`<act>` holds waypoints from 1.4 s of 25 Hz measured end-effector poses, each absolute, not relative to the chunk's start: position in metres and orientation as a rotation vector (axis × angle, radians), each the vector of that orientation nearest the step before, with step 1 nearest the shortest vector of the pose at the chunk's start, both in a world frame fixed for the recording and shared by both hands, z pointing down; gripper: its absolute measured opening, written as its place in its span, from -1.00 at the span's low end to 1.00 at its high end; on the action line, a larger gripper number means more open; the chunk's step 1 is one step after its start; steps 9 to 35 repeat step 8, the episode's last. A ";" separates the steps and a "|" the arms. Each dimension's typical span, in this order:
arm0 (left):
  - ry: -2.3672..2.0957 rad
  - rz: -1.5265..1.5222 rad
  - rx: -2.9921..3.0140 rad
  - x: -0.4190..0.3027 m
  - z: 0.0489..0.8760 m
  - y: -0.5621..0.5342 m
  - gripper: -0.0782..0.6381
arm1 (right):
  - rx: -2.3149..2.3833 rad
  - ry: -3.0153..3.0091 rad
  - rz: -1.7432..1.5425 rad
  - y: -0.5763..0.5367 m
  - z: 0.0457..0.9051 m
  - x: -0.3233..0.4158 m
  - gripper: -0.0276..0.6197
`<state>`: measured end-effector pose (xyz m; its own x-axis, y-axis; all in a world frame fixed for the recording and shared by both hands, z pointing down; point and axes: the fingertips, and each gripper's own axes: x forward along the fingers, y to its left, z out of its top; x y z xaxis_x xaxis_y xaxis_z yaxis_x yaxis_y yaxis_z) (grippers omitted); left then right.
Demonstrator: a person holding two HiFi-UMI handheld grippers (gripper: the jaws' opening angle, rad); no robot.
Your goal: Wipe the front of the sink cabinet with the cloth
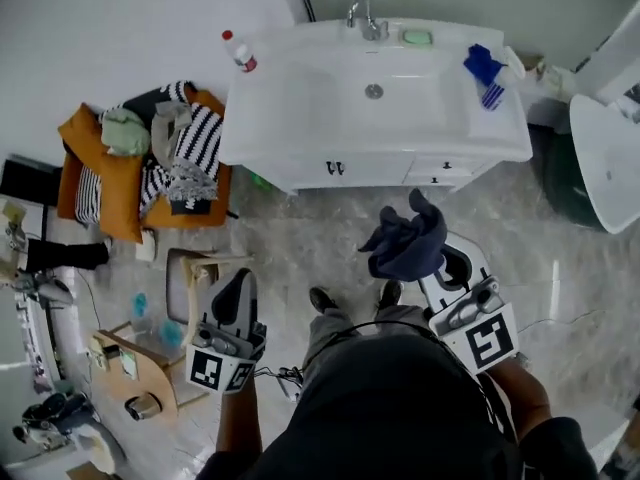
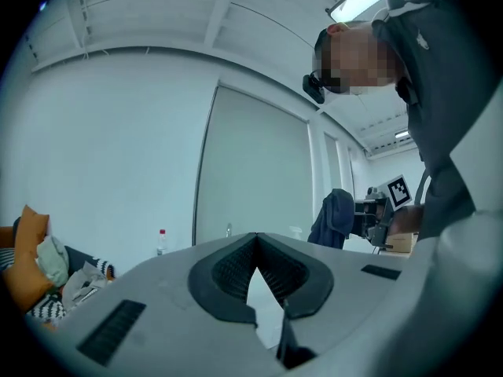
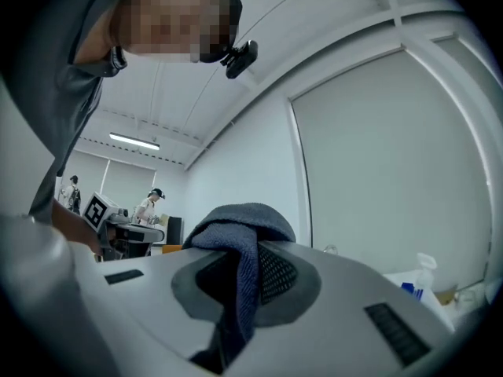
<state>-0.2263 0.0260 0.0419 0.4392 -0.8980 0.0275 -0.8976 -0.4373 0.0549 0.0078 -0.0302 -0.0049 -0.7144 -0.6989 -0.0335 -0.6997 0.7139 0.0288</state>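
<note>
Centre frame, right claw (image 3: 242, 267) clamped on bunched fold of cloth (image 1: 408, 240), which looks soft, light, floppy; left claw (image 2: 255, 251) closed, empty.

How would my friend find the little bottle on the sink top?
Find the big white sink cabinet against the wall. On its top, go to the back left corner, far from the tap and the green soap. The bottle stands there alone, the only thing with a red cap.

Grey marble floor (image 1: 300, 238) — white walls (image 2: 102, 148)
</note>
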 end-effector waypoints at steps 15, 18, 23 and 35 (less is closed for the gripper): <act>-1.423 -0.029 2.688 -0.199 0.036 0.017 -0.77 | -1.398 2.821 0.042 -0.013 -0.008 0.045 -0.84; -1.423 -0.029 2.688 -0.199 0.036 0.017 -0.77 | -1.398 2.821 0.042 -0.013 -0.008 0.045 -0.84; -1.423 -0.029 2.688 -0.199 0.036 0.017 -0.77 | -1.398 2.821 0.042 -0.013 -0.008 0.045 -0.84; -1.423 -0.029 2.688 -0.199 0.036 0.017 -0.77 | -1.398 2.821 0.042 -0.013 -0.008 0.045 -0.84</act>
